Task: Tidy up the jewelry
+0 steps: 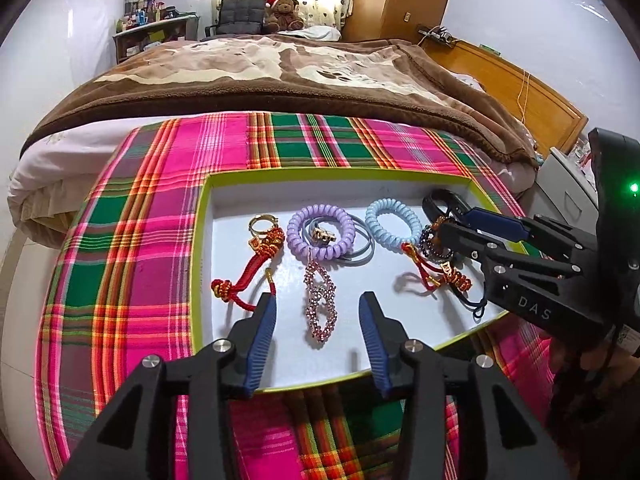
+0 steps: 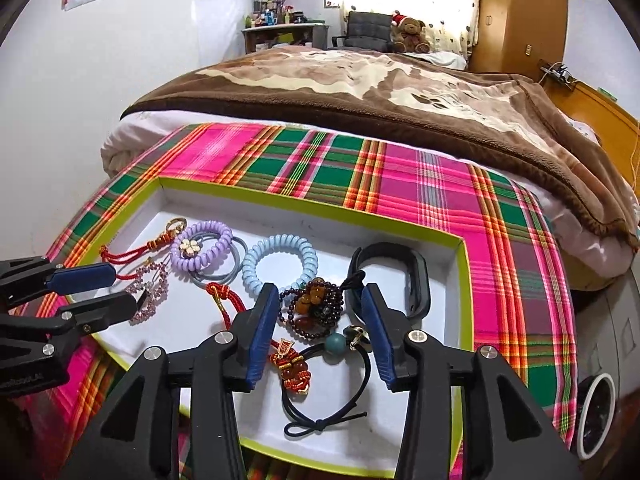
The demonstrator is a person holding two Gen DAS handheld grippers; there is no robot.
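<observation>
A bed fills the back of the room under a brown blanket [image 1: 280,80], and over its near end lies a plaid cloth [image 1: 132,240] in pink, green and orange. On that cloth sits the shallow white tray [image 2: 460,264] with its lime-green rim, and every piece of jewelry is inside it.

Left gripper [image 1: 318,312] hovers low over the tray's near side, jaws spread and nothing between the pads; the pink beaded bracelet [image 1: 320,300] lies flat on the tray floor right below the gap. Right gripper [image 2: 320,312] is likewise spread wide, clamping nothing, poised above a cluster of dark beads [image 2: 316,304] with amber ones at its middle.

Along the far row: a black band [image 2: 400,276] at the right end, a pale blue coil bracelet [image 2: 280,264] beside it, then a lilac coil bracelet [image 2: 202,248] resting on thin grey rings (a small flower charm sits on the lilac one). A red cord knot with a gold ring [image 1: 260,240] lies at the left end. Nearest the right gripper, a second red knotted charm [image 2: 290,368] touches a black elastic cord [image 2: 332,404] with a teal bead [image 2: 334,343].
</observation>
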